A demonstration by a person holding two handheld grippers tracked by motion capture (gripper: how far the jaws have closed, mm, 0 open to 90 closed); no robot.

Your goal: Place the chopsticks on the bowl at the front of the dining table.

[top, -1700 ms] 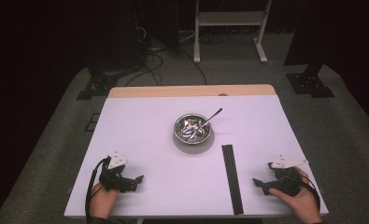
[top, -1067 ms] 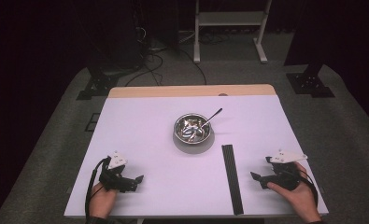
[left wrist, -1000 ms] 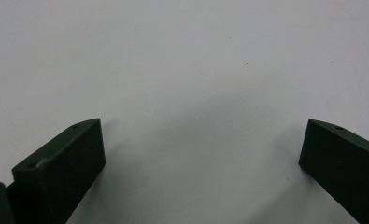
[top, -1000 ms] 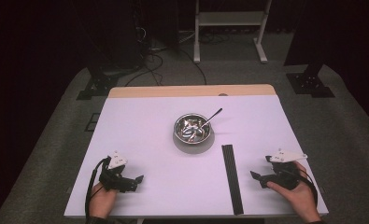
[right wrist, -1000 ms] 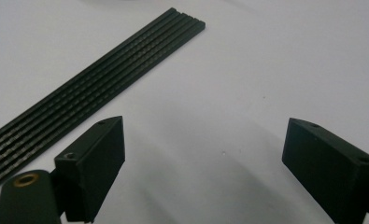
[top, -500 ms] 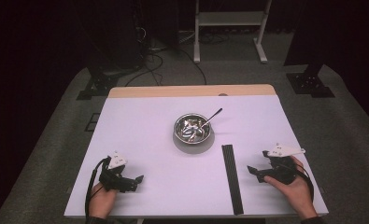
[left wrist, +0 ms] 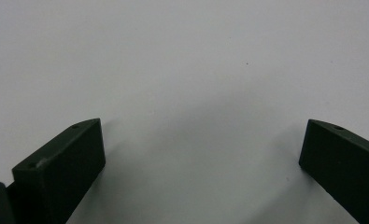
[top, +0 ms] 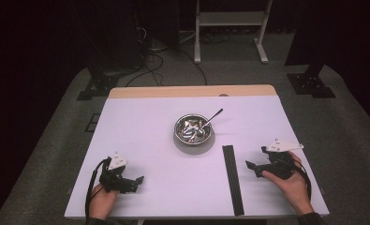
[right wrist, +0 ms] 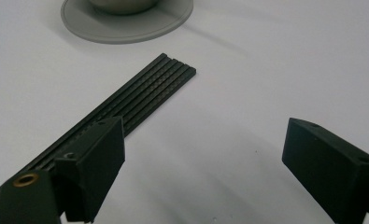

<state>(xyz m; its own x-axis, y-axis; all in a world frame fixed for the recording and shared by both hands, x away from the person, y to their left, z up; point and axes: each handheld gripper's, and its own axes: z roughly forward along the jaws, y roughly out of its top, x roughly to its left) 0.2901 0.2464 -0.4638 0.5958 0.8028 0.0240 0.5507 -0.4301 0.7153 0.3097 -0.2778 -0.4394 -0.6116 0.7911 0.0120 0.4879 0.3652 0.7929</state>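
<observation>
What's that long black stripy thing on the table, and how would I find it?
Start at the shiny metal bowl in the middle of the white table. Just to its right and nearer the person lies the black strip, beside the right gripper. It is long, flat and ridged lengthwise, unlike the round bowl.

The tabletop [top: 150, 126] is plain white, with a pale wood strip along its far edge. The bowl [top: 192, 129] is shiny silver metal, and the spoon [top: 214, 116] in it is silver too. The strip [top: 232, 178] is black, marked lengthwise with fine parallel ridges. The left claw [top: 136, 180] is black with a white plate on top; its jaws are matt black. The right claw [top: 251, 167] is black with a white plate and a small brass-coloured ring near one jaw. The floor [top: 51, 140] is grey carpet.
</observation>
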